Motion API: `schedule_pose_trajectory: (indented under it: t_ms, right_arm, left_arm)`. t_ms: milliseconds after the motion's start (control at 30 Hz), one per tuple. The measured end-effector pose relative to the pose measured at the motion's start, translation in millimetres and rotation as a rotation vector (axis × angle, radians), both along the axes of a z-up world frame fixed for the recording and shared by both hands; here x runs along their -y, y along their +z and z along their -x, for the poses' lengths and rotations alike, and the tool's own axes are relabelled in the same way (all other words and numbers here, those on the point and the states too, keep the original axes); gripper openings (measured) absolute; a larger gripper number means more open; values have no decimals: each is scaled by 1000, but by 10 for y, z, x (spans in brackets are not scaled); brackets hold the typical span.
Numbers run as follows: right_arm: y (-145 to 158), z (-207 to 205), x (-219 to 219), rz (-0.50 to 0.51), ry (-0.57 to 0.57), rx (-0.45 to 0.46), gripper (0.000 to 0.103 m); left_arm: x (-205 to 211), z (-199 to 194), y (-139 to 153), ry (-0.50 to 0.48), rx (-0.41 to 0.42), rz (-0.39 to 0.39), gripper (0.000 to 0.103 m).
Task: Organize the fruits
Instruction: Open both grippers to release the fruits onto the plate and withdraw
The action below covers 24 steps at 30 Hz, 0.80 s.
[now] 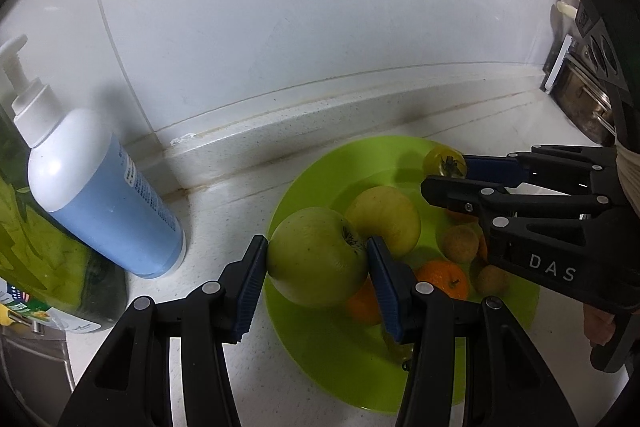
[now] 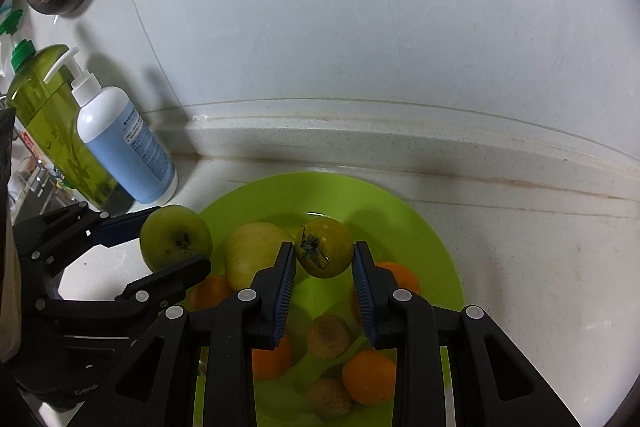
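Your left gripper [image 1: 318, 259] is closed on a green apple [image 1: 316, 257], one blue pad against each side, holding it above the left rim of a lime-green plate [image 1: 320, 359]. Left of it, on a white speckled counter [image 1: 224, 231], a white pump bottle [image 1: 100, 195] of blue liquid leans beside a green bottle [image 1: 44, 247]; in the right wrist view both stand close together against the wall. A low speckled ledge [image 1: 280, 139] runs along the back of the counter, and above it rises a plain white wall [image 1: 300, 7], scuffed, with brownish staining along the seam.

On the plate lie a pale yellow apple [image 1: 384, 223], several oranges [image 1: 442, 277] and small brown round fruits [image 1: 460, 243].

Your right gripper [image 2: 324, 253] is closed on a small yellow-green tomato [image 2: 326, 247] with a dark dried stem, held above the middle of the plate, its pads touching both sides. Beyond it to the right, the counter continues bare and faintly stained. In the left wrist view, a metal fixture [image 1: 580, 99] sits at the far right edge, too distorted to identify.
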State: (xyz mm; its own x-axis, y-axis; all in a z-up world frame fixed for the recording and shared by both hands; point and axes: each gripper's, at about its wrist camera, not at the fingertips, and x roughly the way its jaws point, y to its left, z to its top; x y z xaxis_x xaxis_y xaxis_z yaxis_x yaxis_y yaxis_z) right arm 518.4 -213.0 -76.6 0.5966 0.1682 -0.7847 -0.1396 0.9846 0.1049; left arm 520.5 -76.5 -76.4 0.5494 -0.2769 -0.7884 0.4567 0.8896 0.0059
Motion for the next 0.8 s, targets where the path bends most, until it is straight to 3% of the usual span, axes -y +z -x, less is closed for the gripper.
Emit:
schedule_pose_trajectory:
  t_ms: [800]
  right_arm:
    - [89,214,-51,19,-7,36,39]
  left_arm:
    - [-57,156,95,-9,11,21,51]
